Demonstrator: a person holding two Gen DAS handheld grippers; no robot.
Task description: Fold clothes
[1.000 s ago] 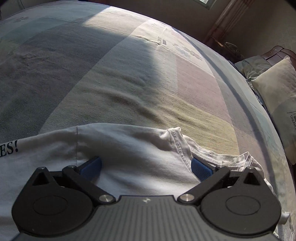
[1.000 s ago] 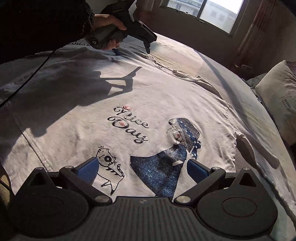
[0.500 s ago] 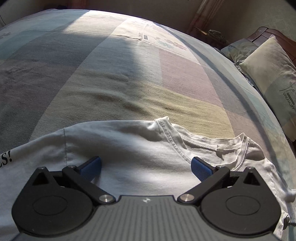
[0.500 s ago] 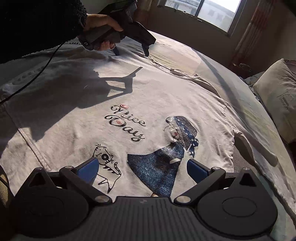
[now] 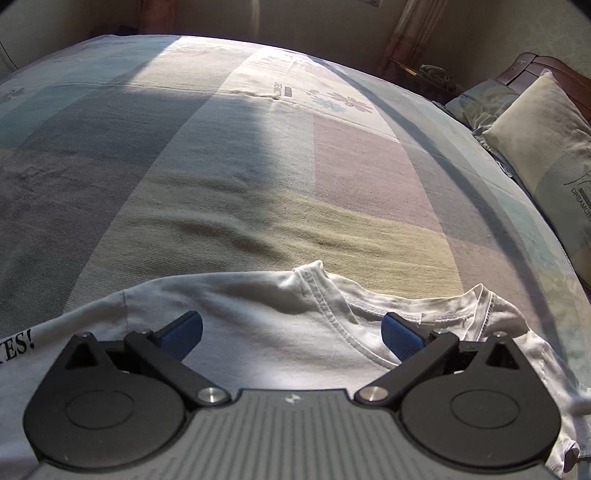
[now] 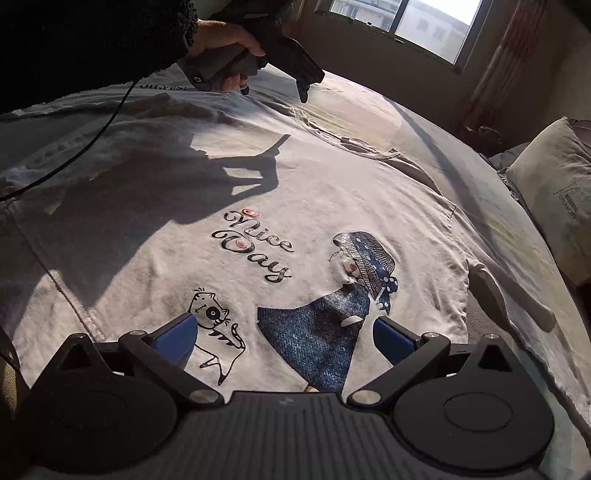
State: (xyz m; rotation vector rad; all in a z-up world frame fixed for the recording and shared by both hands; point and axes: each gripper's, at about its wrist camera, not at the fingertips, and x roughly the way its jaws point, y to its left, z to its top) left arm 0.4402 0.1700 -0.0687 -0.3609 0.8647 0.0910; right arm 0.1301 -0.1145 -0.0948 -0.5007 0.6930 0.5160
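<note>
A white T-shirt (image 6: 325, 192) lies flat on the bed, printed with "Nice Day", a cat and a girl in a blue dress. My right gripper (image 6: 282, 334) hovers open over the print, nothing between its blue pads. In the left wrist view the shirt's collar (image 5: 332, 306) and shoulder edge show, and my left gripper (image 5: 291, 332) stands open just above them, holding nothing. From the right wrist view the left gripper (image 6: 273, 90) appears at the far side of the shirt, held in a hand with a dark sleeve, lifted above the cloth and casting a shadow.
A patchwork bedspread (image 5: 258, 166) in pastel squares stretches beyond the collar. Pillows (image 5: 543, 147) lie at the right by a wooden headboard. A window (image 6: 406, 22) and curtain stand behind the bed. A black cable (image 6: 92, 140) trails across the shirt's left part.
The left gripper has pulled back and tilted up, so more of the collar and bedspread shows. In the right wrist view it has risen off the shirt. The right gripper has barely shifted.
</note>
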